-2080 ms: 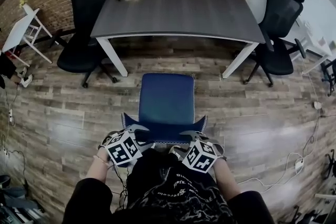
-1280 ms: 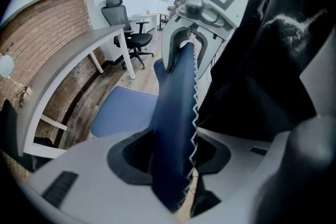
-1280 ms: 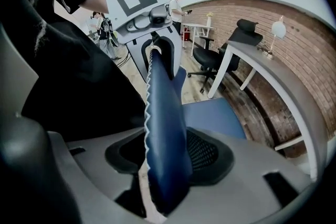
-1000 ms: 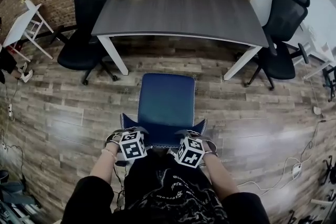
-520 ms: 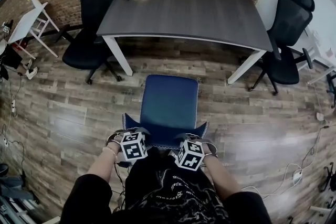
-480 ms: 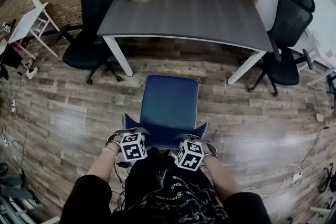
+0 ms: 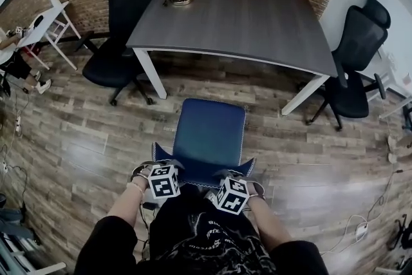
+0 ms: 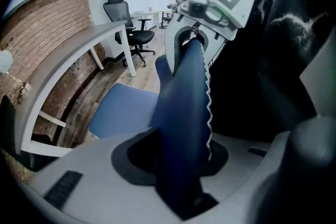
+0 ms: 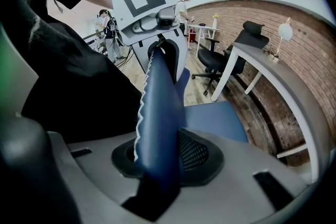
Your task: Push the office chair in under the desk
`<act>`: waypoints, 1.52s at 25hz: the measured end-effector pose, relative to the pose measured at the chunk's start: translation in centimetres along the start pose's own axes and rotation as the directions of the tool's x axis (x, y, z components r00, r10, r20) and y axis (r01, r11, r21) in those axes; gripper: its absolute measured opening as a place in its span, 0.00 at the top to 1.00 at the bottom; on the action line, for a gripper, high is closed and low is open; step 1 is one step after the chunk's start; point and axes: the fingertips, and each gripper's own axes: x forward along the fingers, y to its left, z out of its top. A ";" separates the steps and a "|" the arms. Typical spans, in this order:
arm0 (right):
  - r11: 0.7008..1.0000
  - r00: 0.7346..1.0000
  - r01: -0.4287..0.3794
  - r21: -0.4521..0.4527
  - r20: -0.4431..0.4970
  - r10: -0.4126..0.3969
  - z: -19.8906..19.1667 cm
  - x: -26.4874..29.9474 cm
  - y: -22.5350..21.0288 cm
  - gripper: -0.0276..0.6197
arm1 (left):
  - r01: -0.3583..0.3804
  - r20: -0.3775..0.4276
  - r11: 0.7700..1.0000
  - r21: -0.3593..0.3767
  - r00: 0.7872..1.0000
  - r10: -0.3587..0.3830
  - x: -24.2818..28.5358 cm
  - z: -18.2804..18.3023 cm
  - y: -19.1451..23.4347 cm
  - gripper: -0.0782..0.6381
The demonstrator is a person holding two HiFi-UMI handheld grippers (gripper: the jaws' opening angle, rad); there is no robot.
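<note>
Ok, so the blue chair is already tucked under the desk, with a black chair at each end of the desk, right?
Not tucked in yet. The head view shows the blue chair standing on the wood floor, its seat clear of the desk. The left black chair and right black chair do stand at its ends.

Bare floor (image 7: 264, 92) between blue chair (image 7: 211, 132) and desk (image 7: 238, 16), black chairs (image 7: 112, 67) flanking both desk ends

Your room is evenly bright, with soft glare on the floor (image 7: 84, 154) in front of the desk (image 7: 238, 16). Fisheye bends the desk's edges.
</note>
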 end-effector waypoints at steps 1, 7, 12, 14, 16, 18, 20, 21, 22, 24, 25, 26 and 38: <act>1.000 1.000 0.003 0.001 0.001 -0.003 0.0 0.0 -0.2 0.79 | -0.002 -0.001 1.000 -0.001 1.000 0.002 0.0 0.0 0.1 0.69; 1.000 1.000 0.010 0.003 0.003 -0.010 0.1 -0.1 -1.5 0.80 | 0.000 -0.002 1.000 -0.008 1.000 0.000 0.0 0.4 1.2 0.69; 1.000 1.000 0.008 0.001 0.005 -0.008 0.1 -0.2 -2.0 0.80 | -0.003 0.000 1.000 -0.010 1.000 0.003 0.0 0.6 1.5 0.69; 1.000 1.000 0.007 0.001 0.007 -0.007 -0.1 -0.2 -2.1 0.80 | -0.010 0.000 1.000 -0.009 1.000 0.010 0.1 0.7 1.7 0.69; 1.000 1.000 0.006 0.002 0.007 -0.006 -0.2 -0.2 -2.2 0.80 | -0.011 0.002 1.000 -0.008 1.000 0.011 0.2 0.8 1.9 0.69; 1.000 1.000 0.009 0.002 0.008 -0.009 -0.2 -0.2 -2.5 0.80 | -0.018 0.005 1.000 -0.004 1.000 0.018 0.1 1.0 2.2 0.69; 1.000 1.000 0.013 0.002 0.009 -0.013 -0.2 -0.1 -2.9 0.80 | -0.022 0.008 1.000 -0.005 1.000 0.022 0.1 1.1 2.5 0.69; 1.000 1.000 0.014 0.002 0.010 -0.014 -0.2 -0.2 -3.1 0.80 | -0.024 0.010 1.000 -0.006 1.000 0.024 0.2 1.2 2.6 0.70; 1.000 1.000 0.015 0.002 0.009 -0.015 -0.2 -0.2 -3.4 0.80 | -0.025 0.012 1.000 -0.007 1.000 0.025 0.2 1.2 2.8 0.70; 1.000 1.000 0.016 0.001 0.009 -0.016 -0.2 -0.2 -3.8 0.80 | -0.026 0.012 1.000 -0.006 1.000 0.026 0.3 1.3 3.3 0.70; 1.000 1.000 0.017 0.000 0.010 -0.017 -0.2 -0.2 -4.0 0.80 | -0.027 0.011 1.000 -0.005 1.000 0.027 0.3 1.3 3.5 0.70; 1.000 1.000 0.018 -0.001 0.011 -0.018 -0.2 -0.2 -4.2 0.80 | -0.029 0.010 1.000 -0.005 1.000 0.029 0.4 1.3 3.7 0.70; 1.000 1.000 0.017 -0.010 0.014 -0.016 -0.4 -0.2 -6.0 0.81 | -0.027 0.011 1.000 -0.012 1.000 0.027 0.6 2.0 5.2 0.70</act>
